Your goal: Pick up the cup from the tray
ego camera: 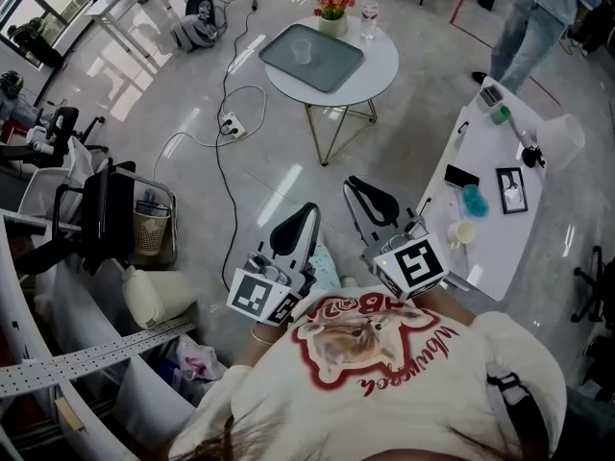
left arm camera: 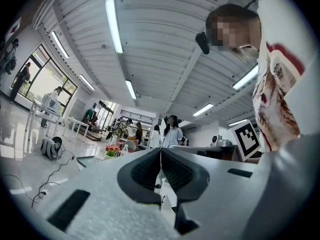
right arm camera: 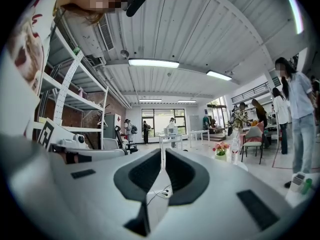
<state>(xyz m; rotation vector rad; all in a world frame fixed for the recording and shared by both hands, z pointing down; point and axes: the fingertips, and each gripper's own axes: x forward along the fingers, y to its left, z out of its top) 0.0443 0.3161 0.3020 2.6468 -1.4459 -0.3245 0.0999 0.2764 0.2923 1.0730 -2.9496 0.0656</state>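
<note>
cup (ego camera: 302, 52) on tray (ego camera: 332, 71), well apart from left claw (ego camera: 309, 209) and right claw (ego camera: 352, 183), both pressed together.

head: high, steeply down | gripper views: low, level, forward | shared: distant round table (ego camera: 382, 70), flowers (ego camera: 333, 0)

In the head view, the cup (ego camera: 302, 52) at upper centre is too small for you to tell whether it holds anything. The person (ego camera: 538, 22) at upper right is cut off by the top edge, so you see only torso and legs. Your shirt (ego camera: 384, 382) fills the lower frame and hides whatever lies beneath it. In the left gripper view, the tray (left arm camera: 85, 160) is just 1 thin sliver at lower left of centre. In the right gripper view, the right gripper (right arm camera: 163, 153) hides whatever the flowers (right arm camera: 220, 148) stand on.
</note>
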